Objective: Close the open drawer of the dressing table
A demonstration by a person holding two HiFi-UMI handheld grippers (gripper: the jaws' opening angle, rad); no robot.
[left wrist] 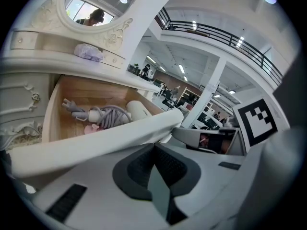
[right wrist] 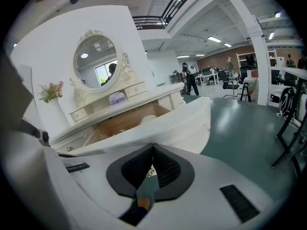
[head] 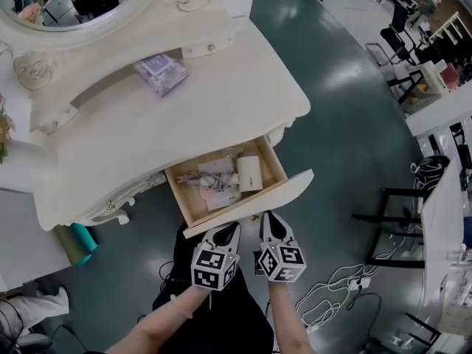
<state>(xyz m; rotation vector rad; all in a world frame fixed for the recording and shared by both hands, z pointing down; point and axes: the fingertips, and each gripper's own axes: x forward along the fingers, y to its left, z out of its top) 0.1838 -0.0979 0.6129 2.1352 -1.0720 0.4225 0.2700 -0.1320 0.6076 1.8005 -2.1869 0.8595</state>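
The drawer (head: pixel 289 188) stands open, pulled well out from the front edge of the cream bench (head: pixel 206 113), under its right front corner. Its inside is pale bare wood. Its front panel is a curved cream board, wider than the wooden box behind it.

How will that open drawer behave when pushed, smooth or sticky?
The drawer probably slides straight: the left gripper and right gripper are side by side at its wide front. It looks like stiff wood, so little flex. Loose items inside may shift slightly.
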